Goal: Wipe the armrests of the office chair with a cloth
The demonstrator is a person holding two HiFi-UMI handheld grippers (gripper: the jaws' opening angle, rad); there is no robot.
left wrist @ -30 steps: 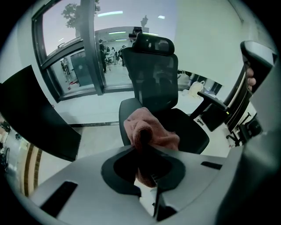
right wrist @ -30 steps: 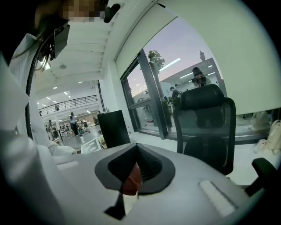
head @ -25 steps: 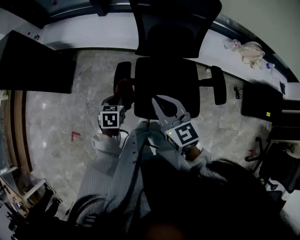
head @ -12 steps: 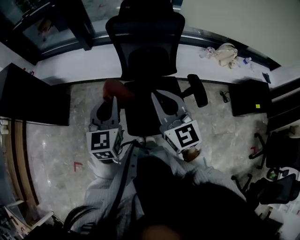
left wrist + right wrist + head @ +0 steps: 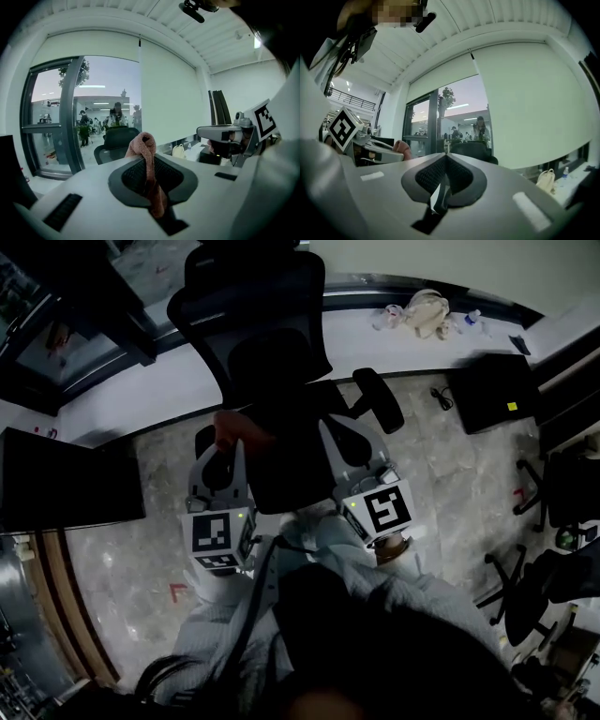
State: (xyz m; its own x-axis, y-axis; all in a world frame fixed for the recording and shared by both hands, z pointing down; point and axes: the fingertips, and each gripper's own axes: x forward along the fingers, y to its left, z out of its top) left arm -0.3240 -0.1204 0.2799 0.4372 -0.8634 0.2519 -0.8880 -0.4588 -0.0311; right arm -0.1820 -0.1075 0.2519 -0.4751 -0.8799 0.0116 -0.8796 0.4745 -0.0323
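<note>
Office chair (image 5: 281,381) sits more slanted in view than before.
Left gripper (image 5: 225,448) clamps the pink cloth (image 5: 234,426) beside the chair's left side; right gripper (image 5: 339,435), jaws together and empty, hovers over the chair; wiping probably continues.

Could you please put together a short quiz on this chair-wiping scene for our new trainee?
1. What does the left gripper hold? A) a cloth B) a bottle C) nothing
2. True or false: the right gripper is shut with nothing between its jaws.
3. Fill in: the cloth's colour is ___.
Key: 1 A. 2 True. 3 Reddish pink.
</note>
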